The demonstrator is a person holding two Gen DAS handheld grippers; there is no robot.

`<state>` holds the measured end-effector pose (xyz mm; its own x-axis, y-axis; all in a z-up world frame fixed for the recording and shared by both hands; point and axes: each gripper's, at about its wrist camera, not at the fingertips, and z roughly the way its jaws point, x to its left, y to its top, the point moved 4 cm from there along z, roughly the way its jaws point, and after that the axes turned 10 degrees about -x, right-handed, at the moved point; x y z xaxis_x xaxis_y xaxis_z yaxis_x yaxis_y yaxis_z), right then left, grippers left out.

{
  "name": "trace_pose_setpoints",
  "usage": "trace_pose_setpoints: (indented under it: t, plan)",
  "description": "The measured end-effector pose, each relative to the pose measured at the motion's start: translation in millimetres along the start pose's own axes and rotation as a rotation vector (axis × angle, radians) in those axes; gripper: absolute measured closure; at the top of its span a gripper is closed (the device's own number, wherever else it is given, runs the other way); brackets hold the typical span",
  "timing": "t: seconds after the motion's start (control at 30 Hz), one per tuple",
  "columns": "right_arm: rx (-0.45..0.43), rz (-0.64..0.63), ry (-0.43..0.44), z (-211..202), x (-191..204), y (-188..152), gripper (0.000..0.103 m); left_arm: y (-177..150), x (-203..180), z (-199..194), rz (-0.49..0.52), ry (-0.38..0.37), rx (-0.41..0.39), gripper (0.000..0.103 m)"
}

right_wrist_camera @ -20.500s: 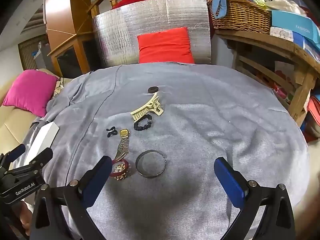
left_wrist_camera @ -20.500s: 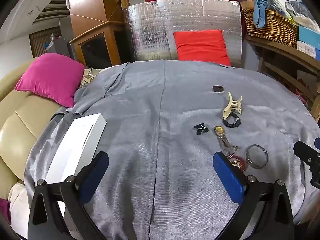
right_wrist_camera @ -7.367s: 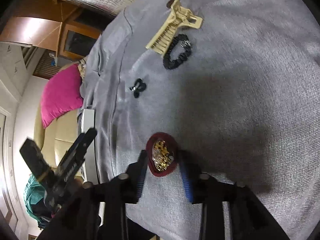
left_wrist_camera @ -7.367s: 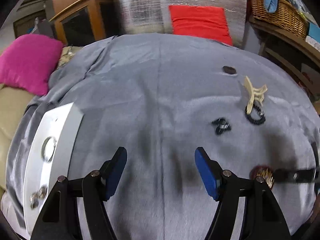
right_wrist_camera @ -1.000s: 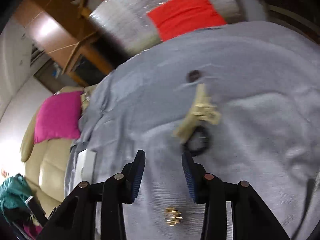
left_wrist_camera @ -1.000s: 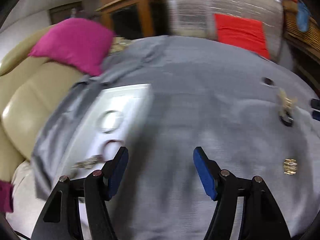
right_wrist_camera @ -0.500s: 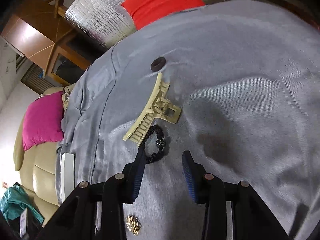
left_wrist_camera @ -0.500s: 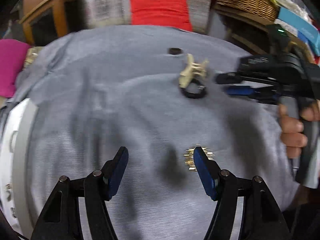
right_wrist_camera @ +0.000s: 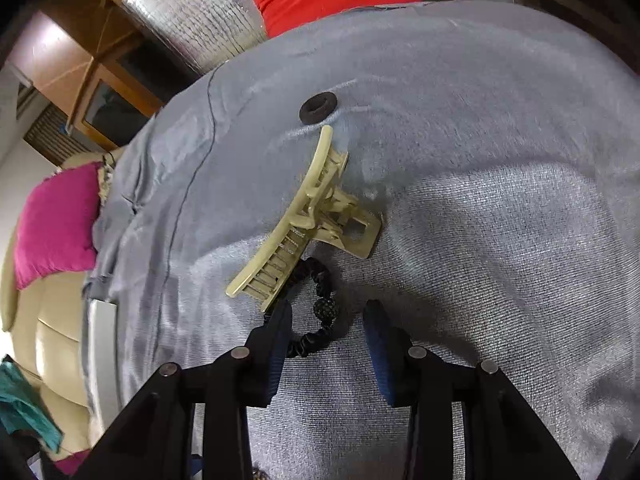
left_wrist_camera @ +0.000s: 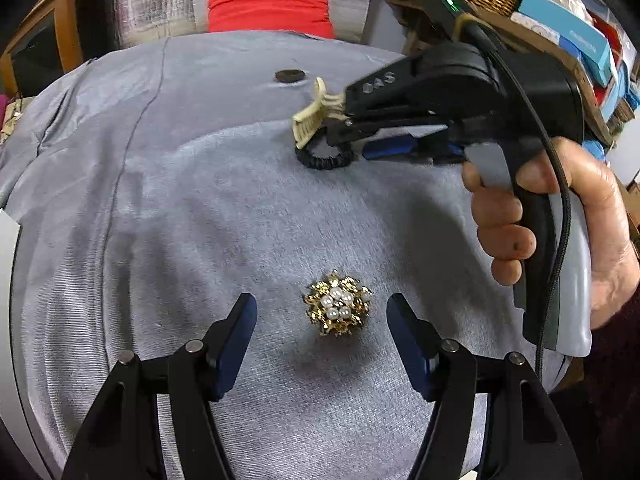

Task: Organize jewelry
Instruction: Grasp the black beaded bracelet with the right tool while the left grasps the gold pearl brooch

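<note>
Left wrist view: the left gripper (left_wrist_camera: 322, 320) is hanging with its jaws released on either side of the gold pearl brooch (left_wrist_camera: 338, 309), which is lying on the grey cloth (left_wrist_camera: 160, 200). Descending squarely before squeezing should be keeping it centred.

Right wrist view: the right gripper (right_wrist_camera: 326, 332) is straddling the near part of the black hair tie (right_wrist_camera: 316, 312), jaws released, just beside the cream claw clip (right_wrist_camera: 308, 216); pinching only the tie should be avoiding the clip.

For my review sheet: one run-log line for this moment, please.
left gripper: open, straddling gold pearl brooch | right gripper: open over black hair tie | cream claw clip: on grey cloth
</note>
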<state>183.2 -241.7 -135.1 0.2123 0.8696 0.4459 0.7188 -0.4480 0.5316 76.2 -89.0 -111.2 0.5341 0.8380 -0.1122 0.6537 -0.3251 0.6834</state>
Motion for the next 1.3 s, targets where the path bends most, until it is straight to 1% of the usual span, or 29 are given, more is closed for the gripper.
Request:
trace_pose_setpoints:
  t: [0.07, 0.17, 0.23, 0.27, 0.3, 0.33, 0.37, 0.4, 0.43, 0.47, 0.53, 0.67, 0.8, 0.97, 1.0, 1.1, 1.2, 1.23, 1.3]
  plan:
    - [-0.001, -0.055, -0.038, 0.8, 6.5, -2.1, 0.062, -2.0, -2.6, 2.2, 0.01, -0.003, 0.009, 0.035]
    - [-0.007, -0.077, -0.088, 2.7, 5.9, -3.0, 0.072, -3.4, -7.1, 6.3, 0.023, 0.001, 0.013, 0.035]
    - [-0.01, -0.085, -0.102, 3.0, 4.1, -2.4, 0.075, -2.5, -7.6, 10.4, 0.022, 0.011, 0.017, 0.035]
    - [-0.013, -0.092, -0.113, 3.4, 4.1, -2.1, 0.078, -2.5, -7.3, 13.7, 0.026, 0.021, 0.017, 0.036]
    - [-0.017, -0.102, -0.127, 3.9, 4.0, -1.9, 0.082, -2.4, -8.2, 16.7, 0.035, 0.032, 0.018, 0.041]
    - [-0.023, -0.12, -0.139, 4.6, 4.4, -1.8, 0.083, -2.4, -9.7, 18.9, 0.049, 0.045, 0.014, 0.044]
    - [-0.029, -0.144, -0.152, 5.4, 5.6, -2.1, 0.088, -1.9, -12.0, 20.0, 0.062, 0.048, 0.009, 0.05]
    - [-0.034, -0.162, -0.16, 5.6, 6.9, -2.1, 0.088, -1.4, -15.1, 21.0, 0.077, 0.044, 0.0, 0.058]
    - [-0.041, -0.188, -0.172, 5.5, 9.0, -2.9, 0.088, -1.2, -17.1, 21.2, 0.088, 0.043, -0.005, 0.062]
    - [-0.043, -0.2, -0.177, 5.4, 10.7, -3.2, 0.088, -1.3, -18.6, 21.5, 0.098, 0.048, -0.008, 0.064]
    - [-0.047, -0.215, -0.175, 3.9, 10.8, -3.3, 0.088, -2.4, -20.7, 20.2, 0.11, 0.053, -0.012, 0.064]
    - [-0.025, -0.179, -0.133, -1.1, 5.6, -1.7, 0.088, -2.4, -19.5, 16.7, 0.106, 0.049, -0.011, 0.064]
    - [0.007, -0.163, -0.092, -10.3, 0.9, -2.9, 0.088, -1.3, -10.7, 8.8, 0.094, 0.068, -0.015, 0.064]
    - [0.035, -0.125, -0.029, -28.7, -6.6, -6.5, 0.088, 1.9, 4.2, -9.9, 0.057, 0.101, -0.051, 0.064]
    - [0.044, -0.098, 0.005, -33.6, -8.7, -8.3, 0.088, 1.7, 6.4, -14.5, 0.047, 0.105, -0.056, 0.064]
    - [0.06, -0.062, 0.063, -40.9, -7.4, -12.2, 0.088, 1.5, 17.3, -27.7, 0.025, 0.139, -0.075, 0.064]
    - [0.091, -0.03, 0.129, -44.9, 0.5, -18.9, 0.088, -1.0, 28.6, -40.7, 0.001, 0.174, -0.087, 0.064]
    - [0.105, -0.014, 0.165, -46.1, 5.5, -22.4, 0.088, -2.6, 34.7, -43.5, -0.01, 0.181, -0.092, 0.064]
    - [0.112, -0.014, 0.188, -47.5, 14.2, -26.2, 0.088, -1.7, 47.8, -51.9, -0.033, 0.21, -0.111, 0.064]
